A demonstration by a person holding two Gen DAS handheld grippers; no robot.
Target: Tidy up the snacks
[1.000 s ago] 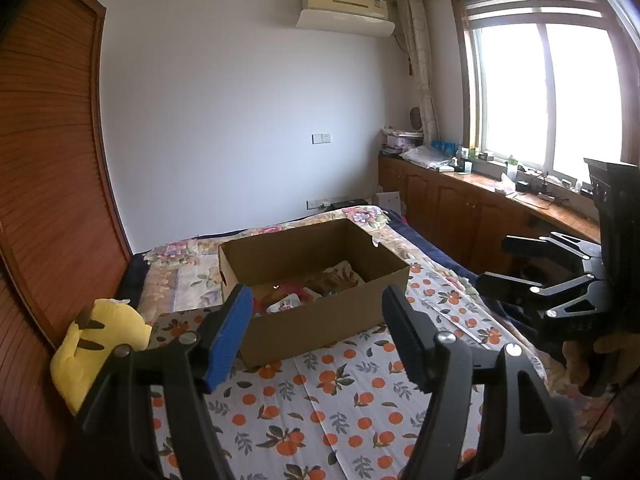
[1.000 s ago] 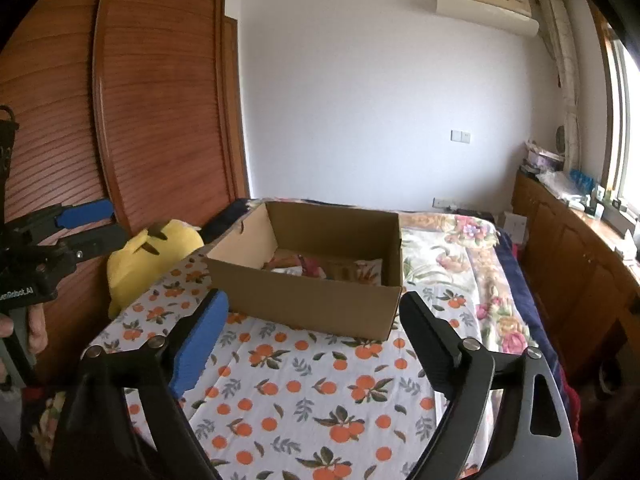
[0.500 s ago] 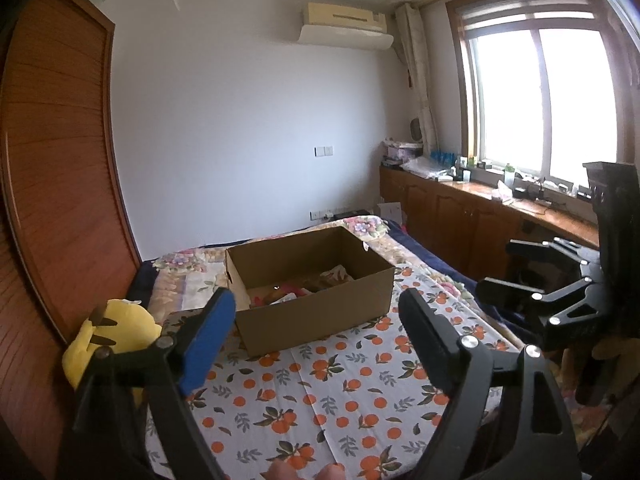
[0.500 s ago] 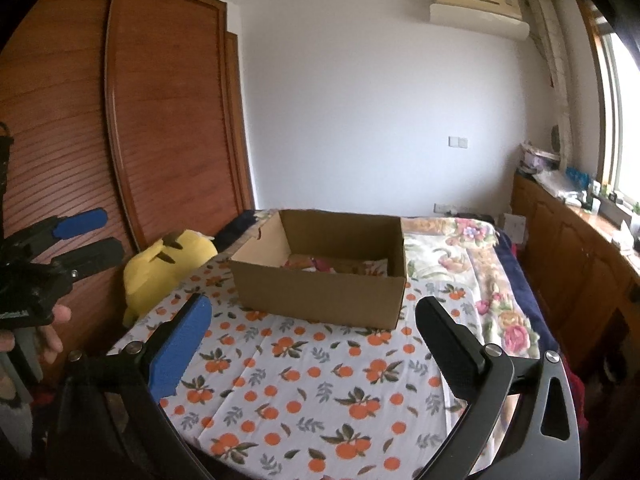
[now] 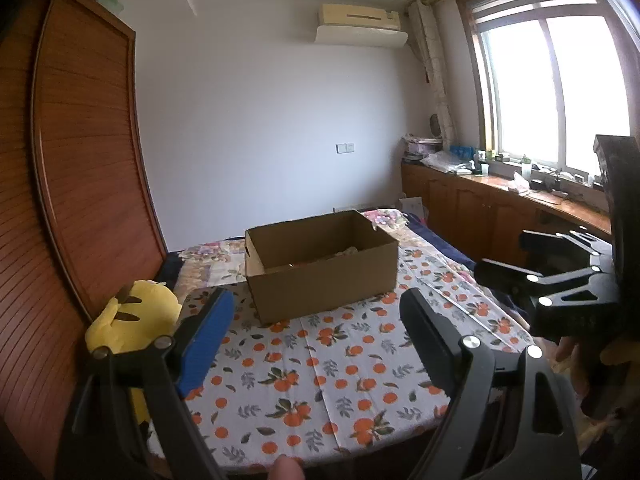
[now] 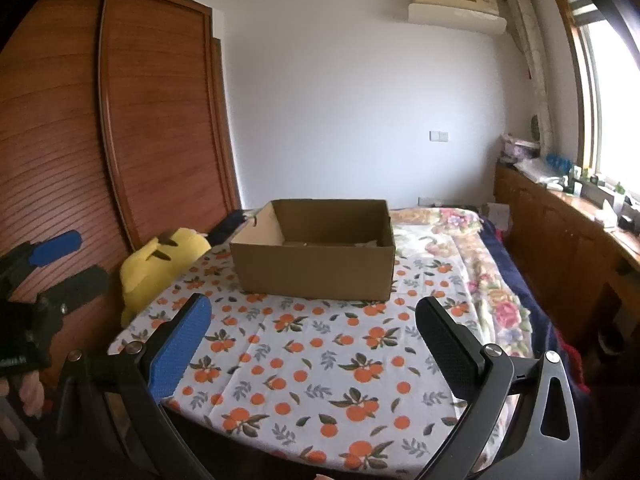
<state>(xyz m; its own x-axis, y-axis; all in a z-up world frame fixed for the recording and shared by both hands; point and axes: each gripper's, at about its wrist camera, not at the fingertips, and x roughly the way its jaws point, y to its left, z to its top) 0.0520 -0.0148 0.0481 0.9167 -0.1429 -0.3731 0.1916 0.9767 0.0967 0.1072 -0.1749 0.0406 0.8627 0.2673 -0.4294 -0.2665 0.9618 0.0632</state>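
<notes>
Both grippers empty, held back from the snack box on the bed

Left wrist view: the left gripper (image 5: 316, 320) stands with jaws spread and nothing between them, well short of the cardboard box (image 5: 322, 264), which sits open-topped on the orange-print sheet (image 5: 320, 368) so packets can drop in; a few snacks (image 5: 316, 262) show inside. Right wrist view: the right gripper (image 6: 316, 334) is likewise released wide and empty, aimed at the box's near wall; a yellow plush toy (image 6: 160, 268) lies beside the box, apart from it, likely no part of the sorting
</notes>
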